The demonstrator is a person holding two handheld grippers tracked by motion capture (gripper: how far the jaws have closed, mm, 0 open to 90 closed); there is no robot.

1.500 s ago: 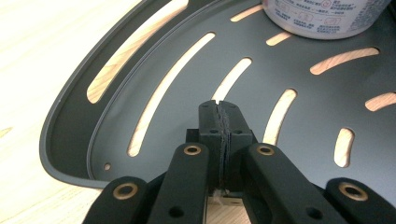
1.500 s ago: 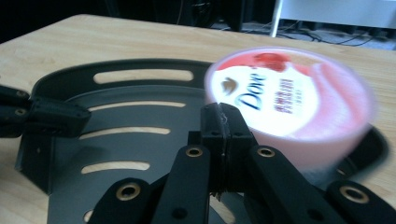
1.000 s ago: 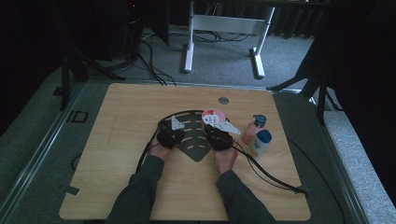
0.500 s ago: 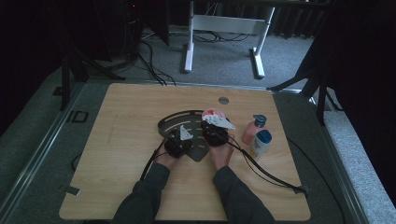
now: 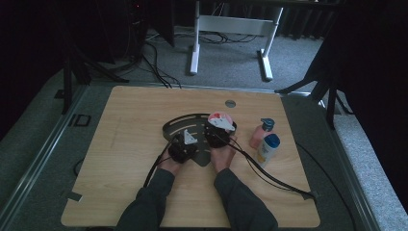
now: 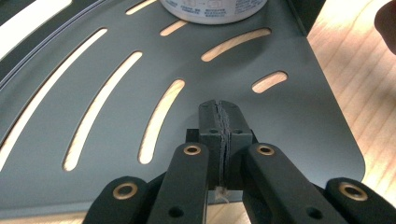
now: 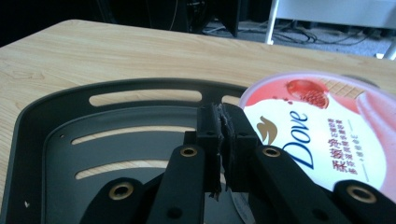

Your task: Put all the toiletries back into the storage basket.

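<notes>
A dark slotted fan-shaped tray [image 5: 178,129] lies at the table's middle. A Dove tub with a pink and white lid [image 5: 221,120] stands on the tray's right part. My left gripper [image 5: 186,142] is shut over the tray's near narrow end, and its jaws [image 6: 220,109] press together just above the dark tray surface [image 6: 116,70], with nothing between them. The tub's white base [image 6: 215,8] stands ahead of it. My right gripper [image 5: 217,134] sits right behind the tub, with its jaws [image 7: 219,116] shut beside the left edge of the Dove lid [image 7: 322,126].
A pink pump bottle [image 5: 260,134] and a pale bottle with a blue cap [image 5: 268,148] stand to the right of the tray. A round grommet [image 5: 230,103] is set in the table's far side. Cables trail from both grippers toward the near right edge.
My left gripper has shifted right, onto the tray's near end. My right gripper has edged forward toward the tub. The tub and bottles have stayed put.
</notes>
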